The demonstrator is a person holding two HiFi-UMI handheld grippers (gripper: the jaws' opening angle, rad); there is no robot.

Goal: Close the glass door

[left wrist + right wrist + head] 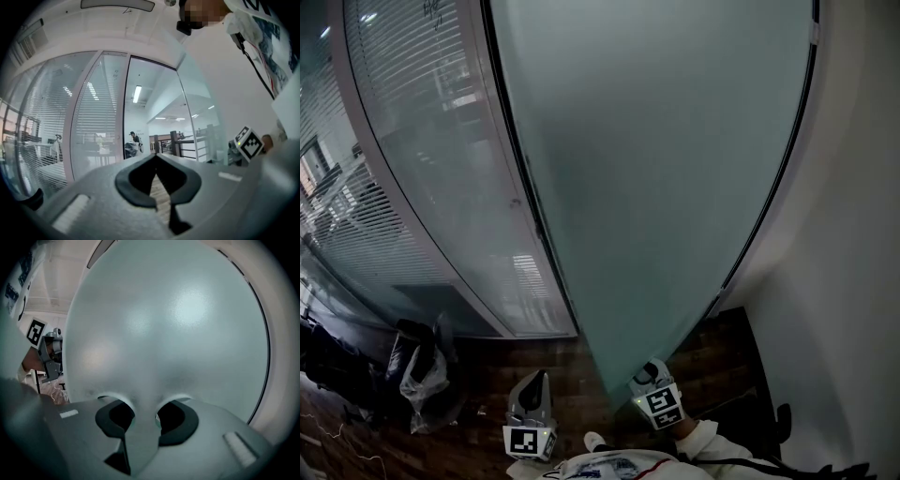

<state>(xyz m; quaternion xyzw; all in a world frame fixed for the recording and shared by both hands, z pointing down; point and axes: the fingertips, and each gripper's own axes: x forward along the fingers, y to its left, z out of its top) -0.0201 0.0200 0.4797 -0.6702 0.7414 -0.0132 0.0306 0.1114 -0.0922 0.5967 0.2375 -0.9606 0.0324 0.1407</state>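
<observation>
Now the door [656,187], a big sheet of cloudy glass, is seen standing open in the middle of the head view. It is set between the dark frame [523,178] on its left and the white wall [853,281] on its right. Its near edge is pinched by the right gripper [650,368]. In the right gripper view the glass is seen going down between the two jaws, which are held apart by it and pressed on both its sides. The left gripper [538,379] is held near the right one, out over the wood floor [487,361], and the door is not touched by it. Its jaws are pressed together at the tips, and nothing is held in them. A glass wall [412,187] with blinds is seen left of the frame. A plastic bag [424,375] is set on the floor below that wall.
</observation>
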